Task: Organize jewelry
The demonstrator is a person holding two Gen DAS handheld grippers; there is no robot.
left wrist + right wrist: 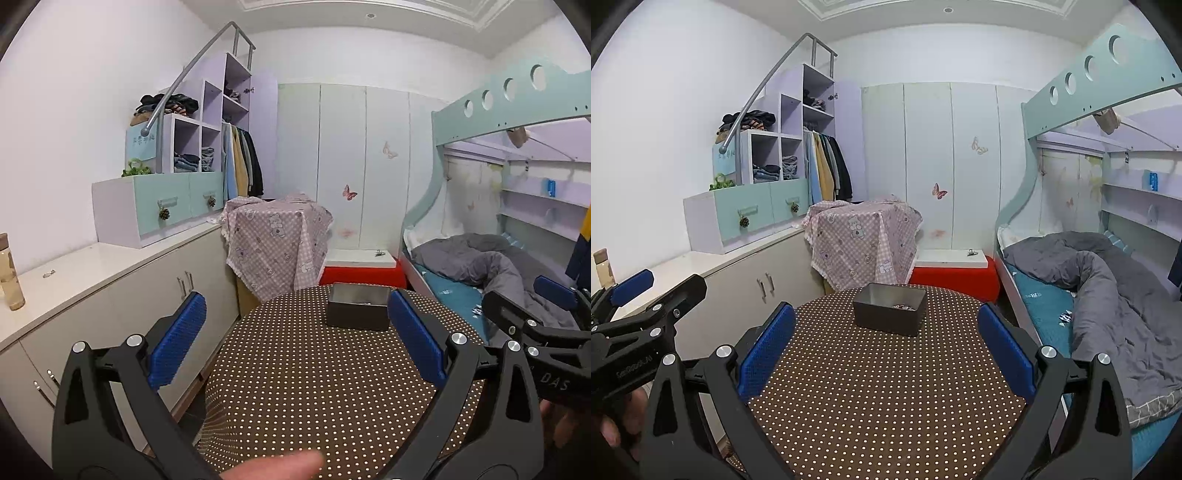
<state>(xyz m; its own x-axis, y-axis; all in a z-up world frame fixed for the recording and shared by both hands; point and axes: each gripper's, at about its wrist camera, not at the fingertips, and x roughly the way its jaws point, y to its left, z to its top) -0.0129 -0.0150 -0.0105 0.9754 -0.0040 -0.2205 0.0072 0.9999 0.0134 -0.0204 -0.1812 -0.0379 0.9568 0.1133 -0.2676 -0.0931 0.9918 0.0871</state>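
bunk bed (1108,280) along the right wall, grey quilt (1115,295) heaped on the teal sheet. white wardrobe (945,158) at the back with butterfly stickers; stepped shelf unit (775,158) on the left, folded clothes in its cubbies, jackets hanging beside. low cabinet run (110,295) under it, a bottle (9,273) at its near end. pink checked cloth (860,240) draped over something boxy behind the bench. round bench (886,369) in the foreground, covered in brown cloth with pale dots. dark open box (891,308) near the far edge of the bench, upright, lid off; small metallic jewelry (903,306) lying inside at the right end, too small to tell the pieces apart. left tool (295,339) held above the near half of the bench, blue pads spread wide, nothing between them, right pad overlapping the box's corner in the left wrist view. right tool (886,347) likewise spread wide and holding nothing, short of the box. each tool visible at the edge of the other's view.
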